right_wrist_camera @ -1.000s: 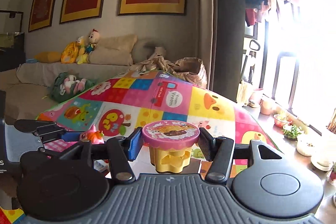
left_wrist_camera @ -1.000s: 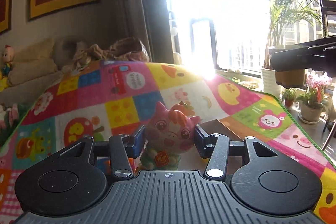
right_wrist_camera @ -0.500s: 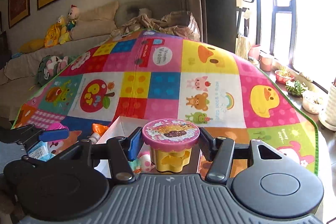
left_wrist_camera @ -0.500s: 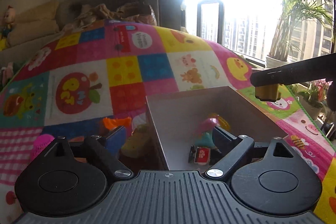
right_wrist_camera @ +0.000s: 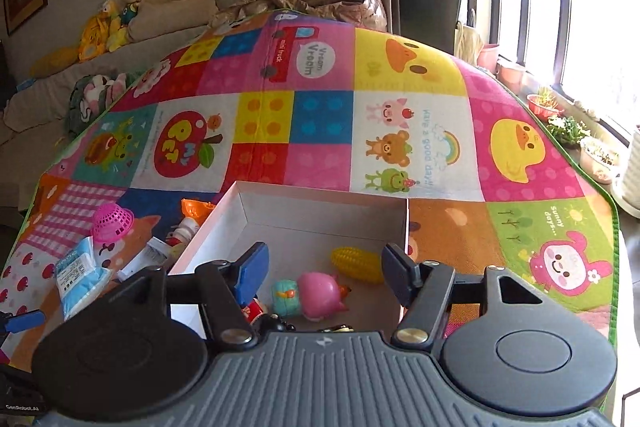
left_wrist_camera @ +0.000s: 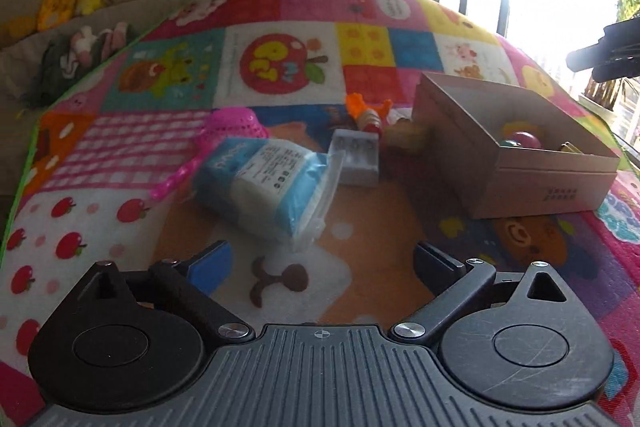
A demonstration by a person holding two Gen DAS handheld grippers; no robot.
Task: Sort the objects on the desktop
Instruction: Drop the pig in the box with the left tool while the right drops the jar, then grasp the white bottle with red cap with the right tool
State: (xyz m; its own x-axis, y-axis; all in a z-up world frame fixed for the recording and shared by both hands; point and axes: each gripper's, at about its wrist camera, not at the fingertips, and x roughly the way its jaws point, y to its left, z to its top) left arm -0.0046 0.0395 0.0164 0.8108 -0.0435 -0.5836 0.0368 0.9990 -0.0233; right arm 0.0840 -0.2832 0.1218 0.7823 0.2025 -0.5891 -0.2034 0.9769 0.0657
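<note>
My left gripper (left_wrist_camera: 322, 265) is open and empty, low over the play mat, just short of a blue and white tissue pack (left_wrist_camera: 266, 187). Behind it lie a pink mesh basket (left_wrist_camera: 234, 123), a grey battery holder (left_wrist_camera: 356, 157) and an orange toy (left_wrist_camera: 366, 111). The cardboard box (left_wrist_camera: 540, 183) stands to the right. My right gripper (right_wrist_camera: 324, 273) is open and empty above the box (right_wrist_camera: 304, 199). Inside lie a pink pig toy (right_wrist_camera: 316, 293) and a yellow corn toy (right_wrist_camera: 356, 263).
The colourful play mat (right_wrist_camera: 400, 75) covers the surface. A sofa with plush toys (right_wrist_camera: 112, 19) lies beyond its far left edge. Potted plants (right_wrist_camera: 568, 127) line the window sill at right. The other gripper's finger (left_wrist_camera: 600, 55) shows at upper right in the left wrist view.
My left gripper let go of the pig toy into the box, then swung left toward the tissue pack. My right gripper opened and the pink-lidded yellow cup is no longer between its fingers.
</note>
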